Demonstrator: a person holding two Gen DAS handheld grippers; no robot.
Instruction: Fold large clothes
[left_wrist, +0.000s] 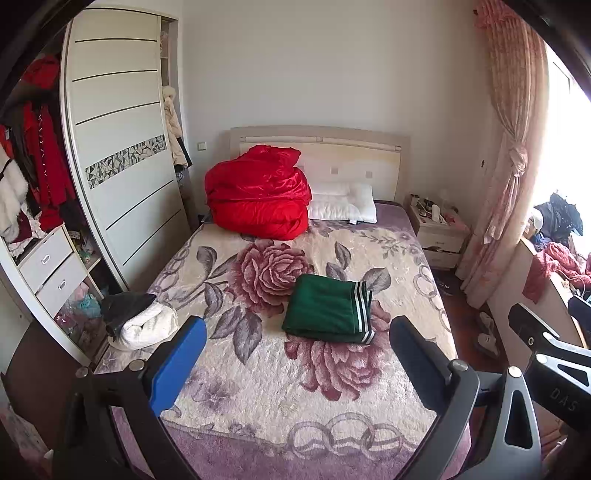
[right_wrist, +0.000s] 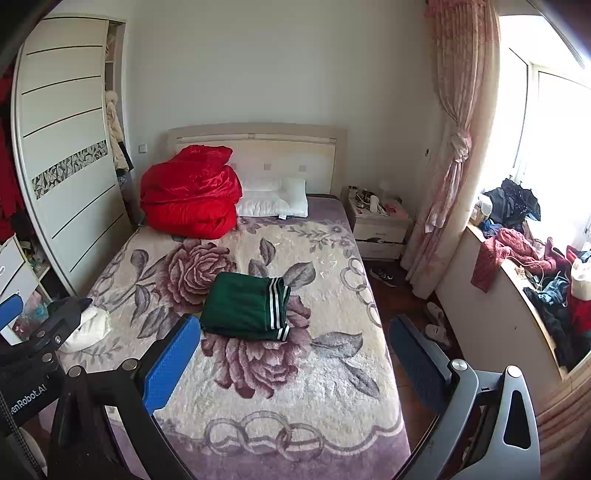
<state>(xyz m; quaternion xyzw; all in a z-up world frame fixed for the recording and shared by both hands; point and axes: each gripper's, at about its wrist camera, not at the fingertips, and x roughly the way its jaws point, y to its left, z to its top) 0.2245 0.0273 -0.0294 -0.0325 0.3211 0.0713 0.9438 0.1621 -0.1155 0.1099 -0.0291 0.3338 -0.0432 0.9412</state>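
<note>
A folded green garment (left_wrist: 327, 309) with white stripes along one edge lies flat in the middle of the floral bedspread (left_wrist: 280, 369). It also shows in the right wrist view (right_wrist: 245, 306). My left gripper (left_wrist: 295, 362) is open and empty, held above the bed's foot, well short of the garment. My right gripper (right_wrist: 295, 362) is open and empty too, held above the foot of the bed to the right. A folded white and dark garment (left_wrist: 142, 325) lies at the bed's left edge, also in the right wrist view (right_wrist: 90, 325).
A red quilt (left_wrist: 258, 192) and white pillows (left_wrist: 343, 203) sit at the headboard. A wardrobe (left_wrist: 122, 166) stands left, a nightstand (left_wrist: 437, 229) right. A cluttered window ledge (right_wrist: 524, 266) with clothes and slippers (right_wrist: 436, 325) on the floor lie right of the bed.
</note>
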